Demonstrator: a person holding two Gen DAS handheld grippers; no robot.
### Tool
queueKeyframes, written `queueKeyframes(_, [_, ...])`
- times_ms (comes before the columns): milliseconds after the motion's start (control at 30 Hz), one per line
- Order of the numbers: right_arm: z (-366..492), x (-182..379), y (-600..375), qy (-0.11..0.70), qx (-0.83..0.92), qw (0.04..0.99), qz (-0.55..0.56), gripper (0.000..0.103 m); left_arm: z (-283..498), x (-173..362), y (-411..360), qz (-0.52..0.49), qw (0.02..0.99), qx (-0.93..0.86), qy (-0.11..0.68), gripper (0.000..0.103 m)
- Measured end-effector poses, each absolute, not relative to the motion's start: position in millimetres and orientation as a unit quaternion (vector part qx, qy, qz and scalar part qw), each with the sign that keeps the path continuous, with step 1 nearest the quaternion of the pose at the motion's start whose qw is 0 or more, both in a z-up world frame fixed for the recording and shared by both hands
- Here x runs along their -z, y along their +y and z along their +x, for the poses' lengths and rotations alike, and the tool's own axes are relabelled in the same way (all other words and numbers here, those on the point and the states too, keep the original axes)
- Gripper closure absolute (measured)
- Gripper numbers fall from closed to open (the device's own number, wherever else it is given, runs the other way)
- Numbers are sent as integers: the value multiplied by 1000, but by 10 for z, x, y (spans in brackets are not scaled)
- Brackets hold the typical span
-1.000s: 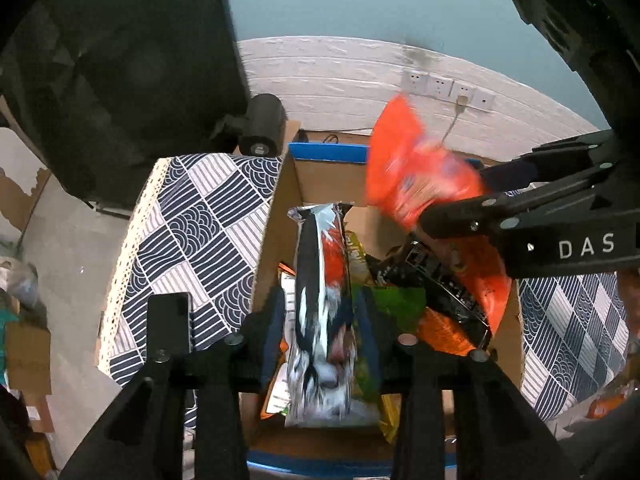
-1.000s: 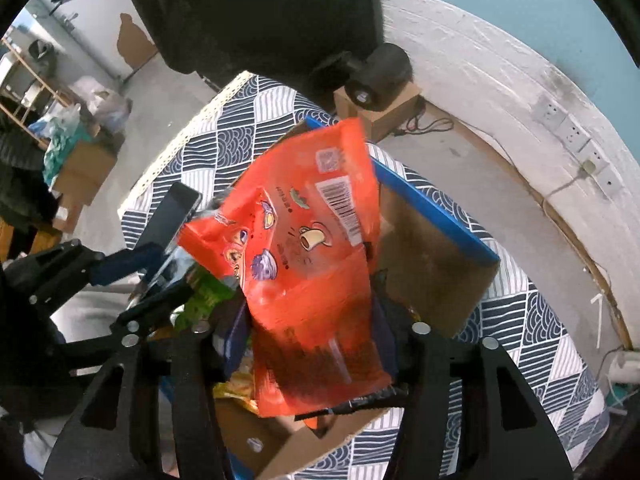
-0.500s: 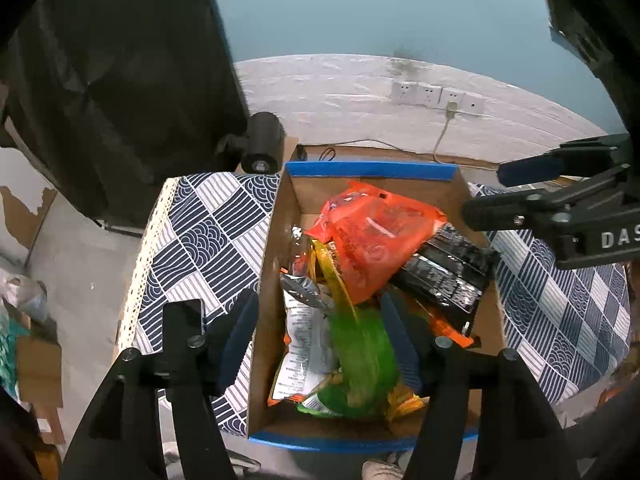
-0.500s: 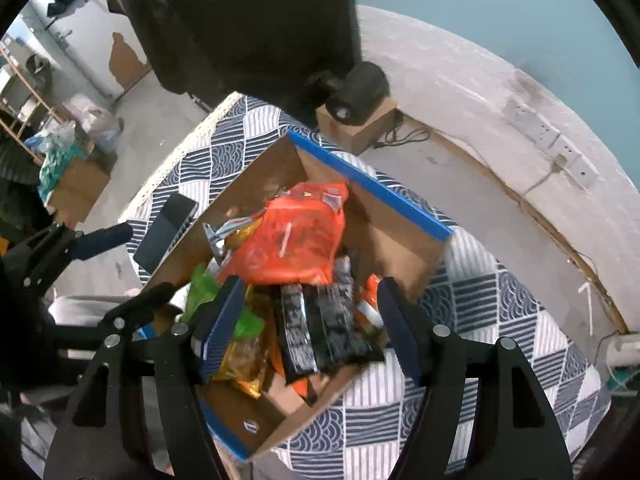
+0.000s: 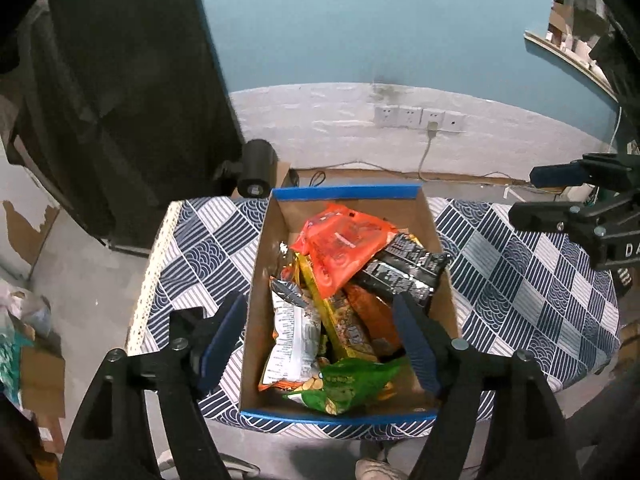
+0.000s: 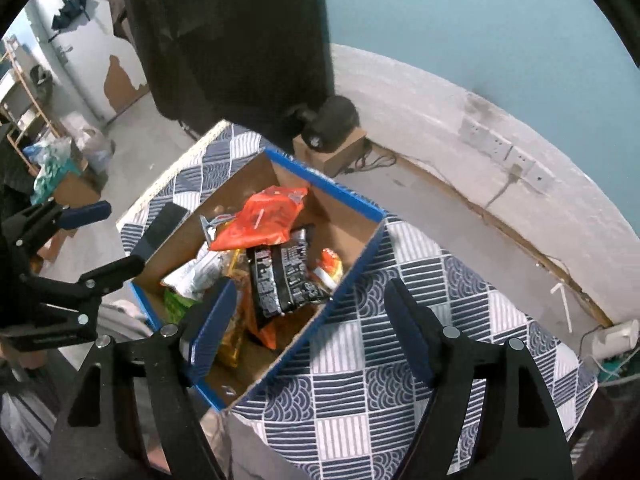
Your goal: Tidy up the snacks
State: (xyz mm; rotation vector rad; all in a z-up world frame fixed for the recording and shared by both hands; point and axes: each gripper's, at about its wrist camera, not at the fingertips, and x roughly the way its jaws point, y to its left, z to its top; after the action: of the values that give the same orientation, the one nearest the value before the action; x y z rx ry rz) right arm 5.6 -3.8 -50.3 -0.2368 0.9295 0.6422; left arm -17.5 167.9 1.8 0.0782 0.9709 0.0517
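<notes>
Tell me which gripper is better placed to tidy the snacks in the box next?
Left, probably. The left gripper hangs open straight above the box, its fingers framing the snack packets. The right gripper, also open, sits off over the box's corner and the tablecloth.

Right tool: wide apart, holding nothing, above the box.
Box: orange packet tops the snacks.
Counter: checked cloth.

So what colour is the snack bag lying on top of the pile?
Bright orange-red bag, clearest in the left wrist view.
</notes>
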Motion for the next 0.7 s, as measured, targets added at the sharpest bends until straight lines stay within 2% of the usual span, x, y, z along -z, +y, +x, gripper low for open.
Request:
queueKeyframes(233, [-133,381,-287,415,-301,853,-101,26,-360,-193,1490,51,895,-25,442,22])
queueKeyframes(333, [-204,350,-392,407,-299,858,-97,26,-385,-243,1421,54,897,-20,438,15])
queueKeyframes(700, [-458,328,-679,379,-294,872,-97,26,-392,-299,1217,56,897,-14,439,15])
